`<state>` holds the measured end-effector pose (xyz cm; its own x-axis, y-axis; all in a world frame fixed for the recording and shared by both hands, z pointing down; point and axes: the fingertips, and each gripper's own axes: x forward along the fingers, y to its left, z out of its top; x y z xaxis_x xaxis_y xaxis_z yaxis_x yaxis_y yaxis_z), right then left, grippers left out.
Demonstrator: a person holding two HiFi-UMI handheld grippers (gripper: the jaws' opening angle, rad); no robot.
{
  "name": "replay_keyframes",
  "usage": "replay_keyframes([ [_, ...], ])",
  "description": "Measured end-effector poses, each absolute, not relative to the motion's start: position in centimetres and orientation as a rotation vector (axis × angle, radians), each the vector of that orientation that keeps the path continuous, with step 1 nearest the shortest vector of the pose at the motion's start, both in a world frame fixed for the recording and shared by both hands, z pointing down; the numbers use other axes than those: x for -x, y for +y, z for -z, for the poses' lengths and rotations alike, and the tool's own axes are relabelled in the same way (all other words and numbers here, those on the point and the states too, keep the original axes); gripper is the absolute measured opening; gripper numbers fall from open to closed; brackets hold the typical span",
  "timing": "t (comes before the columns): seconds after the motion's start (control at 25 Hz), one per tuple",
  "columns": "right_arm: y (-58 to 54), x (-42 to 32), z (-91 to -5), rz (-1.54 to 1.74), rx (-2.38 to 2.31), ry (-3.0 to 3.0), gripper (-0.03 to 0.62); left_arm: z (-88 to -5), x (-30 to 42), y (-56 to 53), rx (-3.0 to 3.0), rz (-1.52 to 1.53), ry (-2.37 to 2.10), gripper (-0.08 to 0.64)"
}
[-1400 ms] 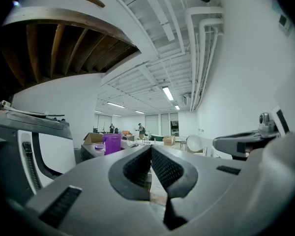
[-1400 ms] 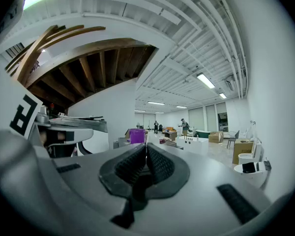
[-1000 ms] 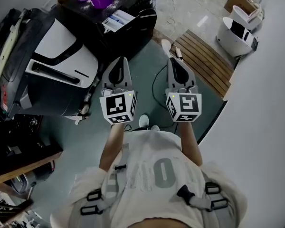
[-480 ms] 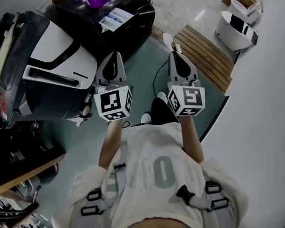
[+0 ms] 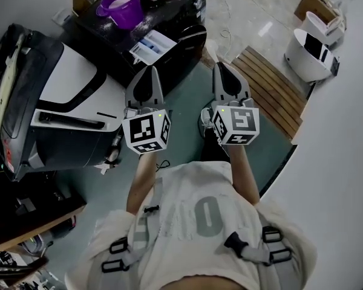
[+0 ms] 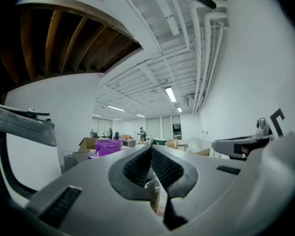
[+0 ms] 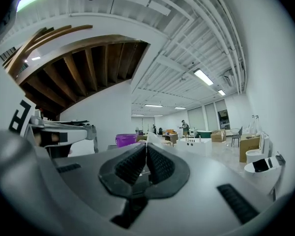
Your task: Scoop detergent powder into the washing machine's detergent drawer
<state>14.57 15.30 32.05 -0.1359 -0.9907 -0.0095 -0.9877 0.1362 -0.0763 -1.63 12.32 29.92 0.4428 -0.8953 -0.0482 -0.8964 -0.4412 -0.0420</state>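
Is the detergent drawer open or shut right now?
Open. In the head view the drawer juts out from the front of the black washing machine, with its white and blue compartments facing up.

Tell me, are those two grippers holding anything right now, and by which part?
Nothing is held. The left gripper and the right gripper each have their jaws shut together with nothing between them.
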Motion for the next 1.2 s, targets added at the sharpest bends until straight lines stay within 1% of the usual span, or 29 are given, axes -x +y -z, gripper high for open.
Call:
replay_keyframes([
  [0.32, 1.5, -18.4, -29.8, 0.058, 1.906, 2.458, 0.009, -27.8, -1.2, 0.6, 2.500, -0.040, 1.790, 0.020],
  [0.64, -11.1, -19.3, -28.9, 0.002, 1.683, 2.674, 0.009, -26.9, -2.4, -9.2, 2.342, -0.071, 1.995, 0.020],
  [0.88, -15.2, -17.5, -29.6, 0.031, 1.470, 2.803, 0.009, -27.3, -1.6, -11.7, 2.236, -0.040, 2.154, 0.020],
  [1.2, -17.1, -12.7, -29.3, 0.020, 1.261, 2.878, 0.009, -27.2, 1.8, -10.8, 2.085, 0.014, 2.300, 0.020],
])
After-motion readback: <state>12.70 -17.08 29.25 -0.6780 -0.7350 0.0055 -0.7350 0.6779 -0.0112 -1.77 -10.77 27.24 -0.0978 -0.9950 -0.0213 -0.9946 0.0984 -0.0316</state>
